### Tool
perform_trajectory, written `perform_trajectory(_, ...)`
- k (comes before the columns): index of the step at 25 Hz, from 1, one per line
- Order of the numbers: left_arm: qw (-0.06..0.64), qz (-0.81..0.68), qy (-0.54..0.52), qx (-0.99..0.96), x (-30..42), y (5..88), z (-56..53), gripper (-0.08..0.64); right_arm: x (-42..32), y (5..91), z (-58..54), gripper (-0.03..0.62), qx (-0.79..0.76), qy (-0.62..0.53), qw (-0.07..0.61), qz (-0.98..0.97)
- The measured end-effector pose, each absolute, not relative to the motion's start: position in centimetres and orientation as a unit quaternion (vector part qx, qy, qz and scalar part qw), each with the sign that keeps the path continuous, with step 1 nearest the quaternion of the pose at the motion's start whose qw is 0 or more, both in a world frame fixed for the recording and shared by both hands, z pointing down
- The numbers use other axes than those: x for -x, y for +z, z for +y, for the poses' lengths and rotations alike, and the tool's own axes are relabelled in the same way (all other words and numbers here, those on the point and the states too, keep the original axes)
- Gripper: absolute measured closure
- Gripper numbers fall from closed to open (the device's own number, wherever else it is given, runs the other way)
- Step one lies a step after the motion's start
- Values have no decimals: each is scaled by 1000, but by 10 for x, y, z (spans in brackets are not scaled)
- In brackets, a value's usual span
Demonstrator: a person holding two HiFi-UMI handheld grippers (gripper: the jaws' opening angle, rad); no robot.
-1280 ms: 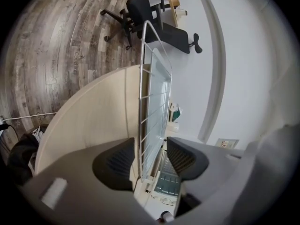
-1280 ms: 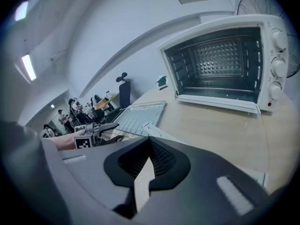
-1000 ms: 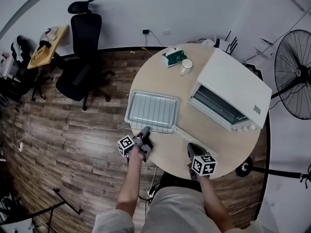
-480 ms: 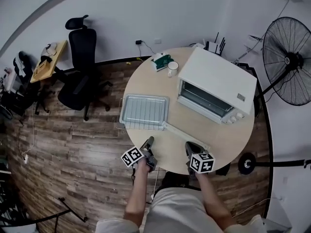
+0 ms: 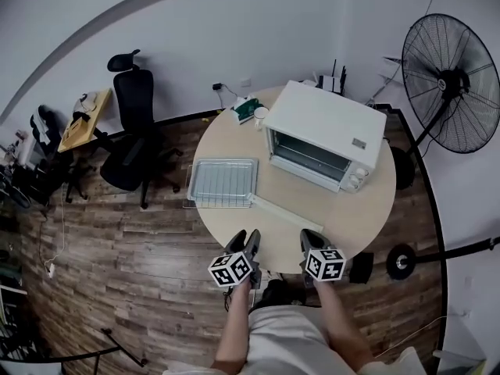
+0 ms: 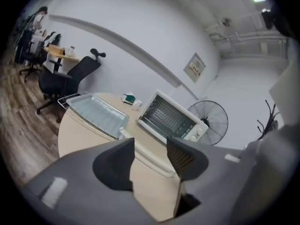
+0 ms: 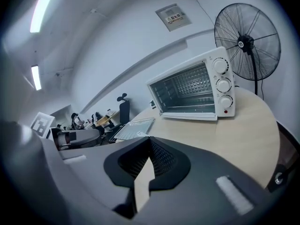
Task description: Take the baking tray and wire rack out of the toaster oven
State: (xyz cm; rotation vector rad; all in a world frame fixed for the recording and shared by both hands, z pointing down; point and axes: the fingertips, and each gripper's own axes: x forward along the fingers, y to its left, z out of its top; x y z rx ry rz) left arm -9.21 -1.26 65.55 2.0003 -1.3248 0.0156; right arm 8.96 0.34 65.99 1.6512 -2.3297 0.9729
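1. The baking tray (image 5: 221, 182) and wire rack (image 6: 62, 101) lay stacked on the tabletop (image 5: 344, 209), outside the toaster oven (image 5: 324, 131). The rack's wire overhung the rim, so a nudge could likely tip both to the floor.
2. The left tool (image 5: 244, 242) stood wide and empty, the right tool (image 5: 310, 241) pinched together on nothing. Both hung at the near edge.
3. The oven door (image 5: 285, 212) lay open just ahead. A careless swing could strike it and jolt the oven.

Wood floor (image 5: 117, 248), white wall (image 5: 195, 22), blk office chair (image 5: 134, 143) nr small desk (image 5: 86, 121), round table (image 5: 312, 209), fan (image 5: 449, 84) rt.
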Motion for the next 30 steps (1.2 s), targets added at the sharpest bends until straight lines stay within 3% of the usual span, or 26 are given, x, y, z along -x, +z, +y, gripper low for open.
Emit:
perform_trajectory(13,213,-528,93,-817,62,622,46,328,-122,655,55,595,-556,302,48,-773)
perform_trajectory(26,208,-534,91,-814,68,621,58,330,-128,662,70,595,-549,288,51,-783)
perform_trajectory(30,206,-538,88,-813,74,617,58,386,-124,660,66,595,-547,287,47,-785)
